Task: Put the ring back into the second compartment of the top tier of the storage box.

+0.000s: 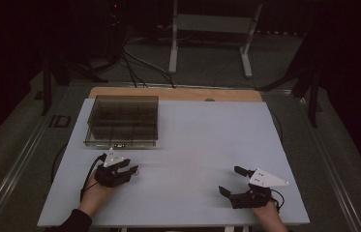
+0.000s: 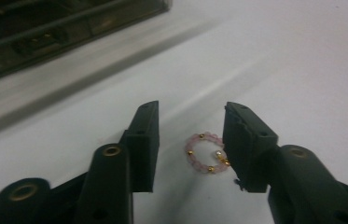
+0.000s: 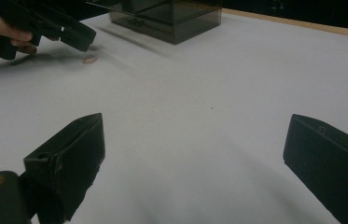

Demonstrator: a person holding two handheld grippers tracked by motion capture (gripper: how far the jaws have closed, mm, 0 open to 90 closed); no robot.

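From the high view I have the left gripper [image 1: 128, 170] low on the white surface [image 1: 202, 145], just in front of the near wall of the smoky compartment box [image 1: 122, 121]. A tiny pale thing lies at its tips; from up here I cannot make it out. The right gripper [image 1: 231, 180] sits well apart on the other side, jaws spread wide and nothing near them. I read the job as picking up that small item, likely for the box; nothing is lifted yet, and the box compartments look dark, so I cannot tell what is in them.

In the left gripper view the thing is a small bracelet [image 2: 205, 153] of pink beads with gold ones between, flat on the surface between the jaws. One jaw touches or nearly touches the edge of the loop; the other stands clear of it, so the jaws are still apart, not clamped. Closing and lifting are left. The box wall runs across ahead of the tips, near enough that I would mind it on the way up.

In the right gripper view the jaws stand wide apart over bare surface. Far ahead I see the left gripper [image 3: 76, 39] over the bracelet [image 3: 89, 59], the box [image 3: 171, 18] beyond. Plenty of open room lies between the two grippers.
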